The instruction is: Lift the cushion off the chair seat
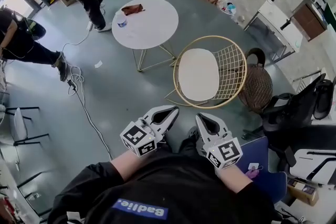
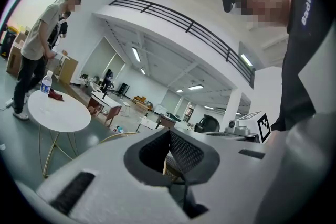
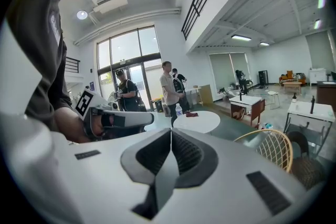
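The cushion [image 1: 198,74] is a smooth, off-white oval pad lying flat on the seat of the chair [image 1: 231,63]. The chair is a round bowl of thin gold wire with a gridded back and slim gold legs. Both grippers are on the near side of the chair, not touching it. The left gripper [image 1: 172,110] has its white moulded jaws pressed together on nothing. The right gripper [image 1: 201,117] is likewise closed and empty, its dark ribbed pads meeting.

The floor [image 1: 121,92] is matte grey-green and smooth. Beyond the chair, to its left, is a round white table [image 1: 152,26] on wire legs, carrying a clear water bottle [image 1: 122,21]. Just beside the chair's right rim sits a dark woven basket [image 1: 257,86]. A black office chair [image 1: 294,107] crowds that same side. An open strip of floor runs between the chair's near rim and the jaw tips. A pale cable [image 1: 84,107] trails well to the chair's left.
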`<state>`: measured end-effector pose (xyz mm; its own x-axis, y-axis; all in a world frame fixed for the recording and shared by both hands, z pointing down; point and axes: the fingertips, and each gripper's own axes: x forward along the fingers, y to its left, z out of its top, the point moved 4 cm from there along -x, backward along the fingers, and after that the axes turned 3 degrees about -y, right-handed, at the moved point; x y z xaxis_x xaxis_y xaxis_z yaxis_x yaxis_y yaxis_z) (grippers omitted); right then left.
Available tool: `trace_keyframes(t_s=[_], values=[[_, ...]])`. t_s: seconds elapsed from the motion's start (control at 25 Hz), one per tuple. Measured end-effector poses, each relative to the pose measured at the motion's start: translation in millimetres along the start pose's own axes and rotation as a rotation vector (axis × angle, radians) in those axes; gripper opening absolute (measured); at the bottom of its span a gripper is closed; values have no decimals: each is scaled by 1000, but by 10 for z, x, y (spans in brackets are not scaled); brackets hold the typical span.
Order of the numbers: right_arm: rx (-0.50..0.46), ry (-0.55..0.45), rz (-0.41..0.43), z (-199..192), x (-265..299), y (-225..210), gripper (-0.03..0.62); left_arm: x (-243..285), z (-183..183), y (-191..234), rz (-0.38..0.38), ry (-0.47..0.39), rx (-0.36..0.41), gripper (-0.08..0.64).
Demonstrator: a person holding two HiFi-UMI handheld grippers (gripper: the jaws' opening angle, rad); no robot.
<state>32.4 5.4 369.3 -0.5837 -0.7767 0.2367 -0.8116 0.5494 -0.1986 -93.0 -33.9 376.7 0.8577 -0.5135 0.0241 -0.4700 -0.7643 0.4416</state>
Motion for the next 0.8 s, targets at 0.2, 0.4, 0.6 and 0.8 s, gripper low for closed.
trace_keyframes(t_s=[0.2, 0.4, 0.6, 0.8], values=[[-11, 9, 33, -47, 119, -363, 29, 290, -206, 205, 63, 13, -27, 15], [-12, 22, 43, -144, 280, -624, 29, 488, -450, 466, 116, 33, -52, 15], [-5, 41, 44, -329, 467, -842, 29, 679, -708, 786, 156, 65, -60, 15], [10, 75, 35, -594, 649, -1057, 29, 851, -1079, 1120, 193, 110, -96, 15]])
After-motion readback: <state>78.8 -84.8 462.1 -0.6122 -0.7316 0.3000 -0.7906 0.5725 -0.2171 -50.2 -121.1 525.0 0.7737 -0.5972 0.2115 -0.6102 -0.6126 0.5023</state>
